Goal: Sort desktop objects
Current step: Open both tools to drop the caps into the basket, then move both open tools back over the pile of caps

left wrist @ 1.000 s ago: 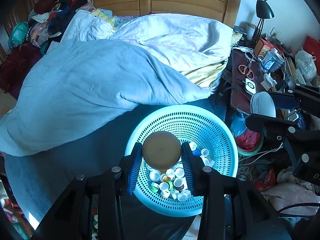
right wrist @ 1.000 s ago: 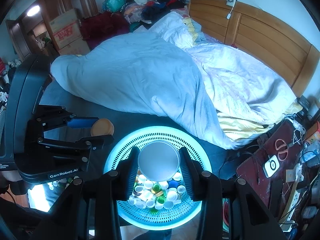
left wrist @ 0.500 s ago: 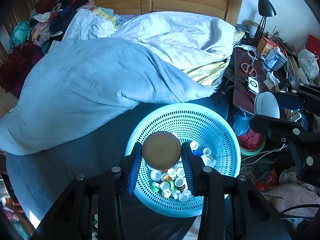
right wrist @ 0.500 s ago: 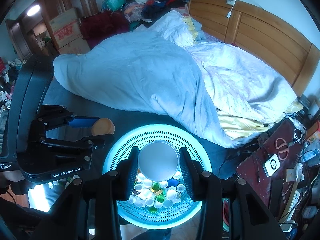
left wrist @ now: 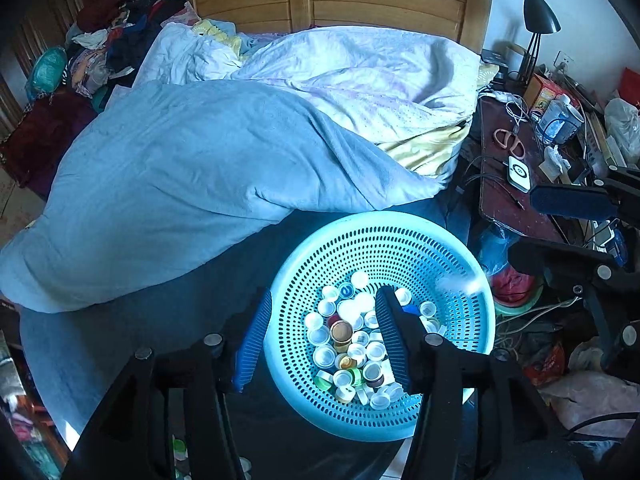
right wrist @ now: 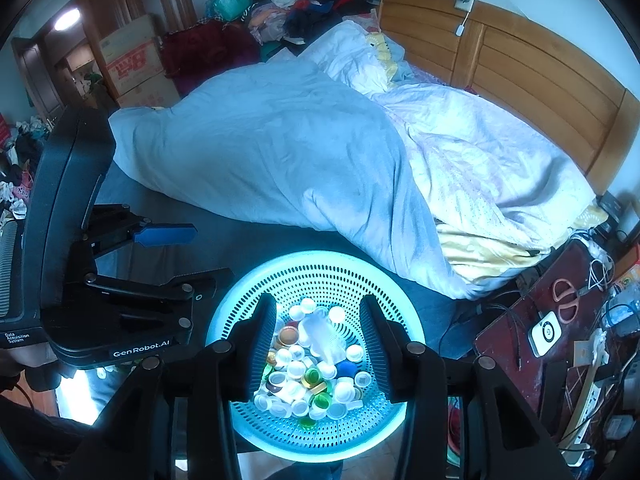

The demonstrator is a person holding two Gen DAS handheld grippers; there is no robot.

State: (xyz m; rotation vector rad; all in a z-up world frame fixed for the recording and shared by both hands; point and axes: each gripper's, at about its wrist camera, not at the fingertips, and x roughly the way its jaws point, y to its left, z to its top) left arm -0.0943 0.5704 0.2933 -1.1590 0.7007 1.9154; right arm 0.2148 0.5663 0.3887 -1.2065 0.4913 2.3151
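Both tongs had just been opening and stood apart, empty: the left gripper (left wrist: 320, 344) and right gripper (right wrist: 318, 344) hung side by side over the blue basket (right wrist: 248, 312). The heap of bottle caps (right wrist: 310, 376) lay directly below and between each pair of fingers, about equally near to both; a pale blurred lid (right wrist: 322, 338) showed between the right fingers, clear of their pads.

One basket, one heap of caps, two grippers.

You have a single perforated blue basket (left wrist: 460, 248) in front of you, and in it one pile of bottle caps (right wrist: 308, 368), several dozen, too many and too overlapped to count exactly. Among them you can pick out one blue cap (right wrist: 347, 369) and at least three green ones. You hold two grippers, left gripper (left wrist: 322, 304) and right gripper (right wrist: 318, 312). One pair of scissors (left wrist: 509, 142) lies on the one side counter (left wrist: 504, 200).
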